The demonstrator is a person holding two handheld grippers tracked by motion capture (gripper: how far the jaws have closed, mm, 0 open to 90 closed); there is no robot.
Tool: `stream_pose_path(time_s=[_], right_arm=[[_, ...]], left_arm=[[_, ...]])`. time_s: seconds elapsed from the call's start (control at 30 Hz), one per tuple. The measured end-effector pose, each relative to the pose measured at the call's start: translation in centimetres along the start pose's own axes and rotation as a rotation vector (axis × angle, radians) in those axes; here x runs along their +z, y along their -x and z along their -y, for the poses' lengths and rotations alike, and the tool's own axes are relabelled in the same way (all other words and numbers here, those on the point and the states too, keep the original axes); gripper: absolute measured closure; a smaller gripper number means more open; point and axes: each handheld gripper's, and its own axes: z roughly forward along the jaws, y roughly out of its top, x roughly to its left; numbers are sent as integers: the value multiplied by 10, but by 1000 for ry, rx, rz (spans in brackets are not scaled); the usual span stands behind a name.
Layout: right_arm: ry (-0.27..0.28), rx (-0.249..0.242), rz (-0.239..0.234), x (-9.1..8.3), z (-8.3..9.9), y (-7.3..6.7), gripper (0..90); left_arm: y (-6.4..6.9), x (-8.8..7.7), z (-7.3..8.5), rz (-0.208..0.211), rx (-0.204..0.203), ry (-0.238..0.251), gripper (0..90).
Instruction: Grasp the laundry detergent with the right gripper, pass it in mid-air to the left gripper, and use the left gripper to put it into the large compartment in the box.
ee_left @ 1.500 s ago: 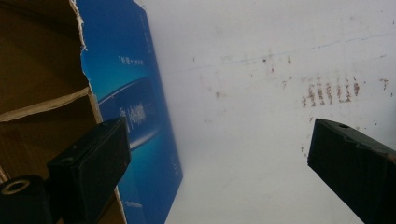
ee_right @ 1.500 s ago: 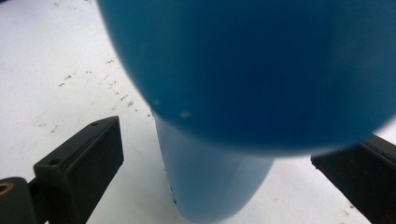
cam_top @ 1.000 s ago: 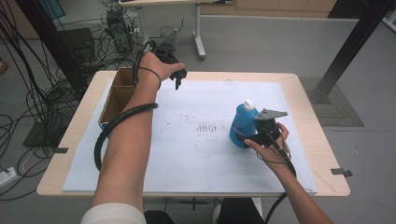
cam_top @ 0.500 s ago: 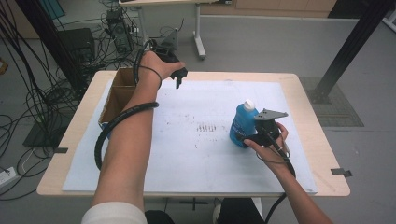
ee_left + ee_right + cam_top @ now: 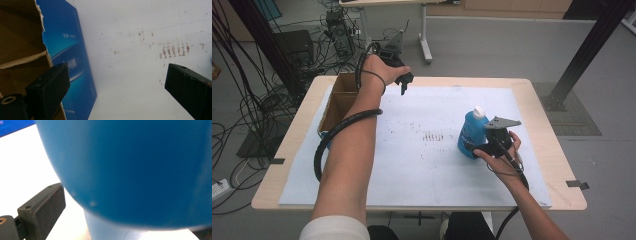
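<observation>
A blue bottle (image 5: 470,132) with a white cap stands upright on the white mat (image 5: 412,170), right of centre. My right gripper (image 5: 479,146) is at its near right side, low on the body. In the right gripper view the bottle (image 5: 137,170) sits between the jaws of my right gripper (image 5: 125,217), and a strip of white mat shows between the left jaw and the bottle's base. My left gripper (image 5: 404,82) hovers at the far side of the table beside a cardboard box (image 5: 337,102). Its jaws stand wide apart on my left gripper (image 5: 117,87), with nothing between them.
The open cardboard box, with a blue printed side (image 5: 67,50), lies at the table's far left. Faint brown marks (image 5: 434,136) stain the mat near its middle. The wooden table edge (image 5: 557,165) runs close to the right hand. Cables and equipment lie on the floor behind.
</observation>
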Motion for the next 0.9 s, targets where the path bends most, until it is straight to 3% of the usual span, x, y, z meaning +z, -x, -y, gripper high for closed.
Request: stream_pose_path(time_s=[0.9], right_arm=[[5, -4, -4, 0, 0, 1, 19]], left_arm=[[1, -1, -2, 3, 4, 2, 64]])
